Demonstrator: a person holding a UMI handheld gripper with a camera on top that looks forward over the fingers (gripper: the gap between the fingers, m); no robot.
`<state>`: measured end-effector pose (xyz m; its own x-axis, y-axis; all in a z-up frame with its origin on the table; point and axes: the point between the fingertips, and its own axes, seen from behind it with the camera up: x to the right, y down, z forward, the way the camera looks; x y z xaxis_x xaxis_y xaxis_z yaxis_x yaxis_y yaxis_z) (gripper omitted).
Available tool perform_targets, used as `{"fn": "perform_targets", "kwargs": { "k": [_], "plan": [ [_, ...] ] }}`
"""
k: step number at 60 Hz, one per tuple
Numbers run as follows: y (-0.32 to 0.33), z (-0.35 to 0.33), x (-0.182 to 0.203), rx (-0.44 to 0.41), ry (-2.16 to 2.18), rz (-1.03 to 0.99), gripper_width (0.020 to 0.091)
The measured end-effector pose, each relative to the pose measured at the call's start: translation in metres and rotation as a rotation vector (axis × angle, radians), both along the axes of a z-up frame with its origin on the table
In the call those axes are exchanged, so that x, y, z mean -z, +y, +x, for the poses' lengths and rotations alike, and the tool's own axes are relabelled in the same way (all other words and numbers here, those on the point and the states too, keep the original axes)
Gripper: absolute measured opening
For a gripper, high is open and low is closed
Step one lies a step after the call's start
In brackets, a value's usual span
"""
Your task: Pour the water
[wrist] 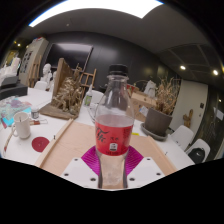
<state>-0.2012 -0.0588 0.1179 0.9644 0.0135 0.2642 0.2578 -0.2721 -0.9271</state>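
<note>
Gripper [112, 172] is clamped on a clear plastic bottle [113, 125]; both fingers press its lower sides, pink pads [93, 160] showing at either side of it. The bottle stands upright between the fingers, with a dark cap [118, 71] on top and a red label [112, 136] round the middle. Liquid level inside can't be made out.

Just under and ahead of the fingers is a light wooden board [66, 143] on a white table [20, 150]. Whether the bottle base rests on the board or is lifted off it, can't tell.

Left of the gripper, on the table: a small white cup [22, 125] and a red round disc [40, 144], near each other. Further ahead on the left, a wooden rack-like model [66, 95]. Right of the bottle and beyond it, a dark pot with dry plant stems [159, 112].

Well beyond it all, a dark wall [130, 52] and a bright ceiling light [95, 8] overhead.
</note>
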Motion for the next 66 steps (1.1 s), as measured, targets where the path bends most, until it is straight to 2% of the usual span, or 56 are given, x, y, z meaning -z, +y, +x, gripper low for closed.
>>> {"fn": "perform_targets", "kwargs": {
  "k": [13, 24, 30, 49, 56, 66],
  "plan": [
    [0.032, -0.052, -0.077, -0.057, -0.449, 0.086, 0.0268],
    [0.056, -0.128, -0.114, -0.172, -0.938, 0.159, 0.0267],
    [0.07, -0.162, -0.117, -0.222, -1.197, 0.184, 0.0267],
    [0.091, -0.232, -0.089, -0.359, -1.772, 0.252, 0.0268],
    [0.092, -0.247, -0.083, -0.386, -1.861, 0.276, 0.0267],
    [0.091, -0.243, -0.083, -0.381, -1.726, 0.234, 0.0268]
  ]
}}
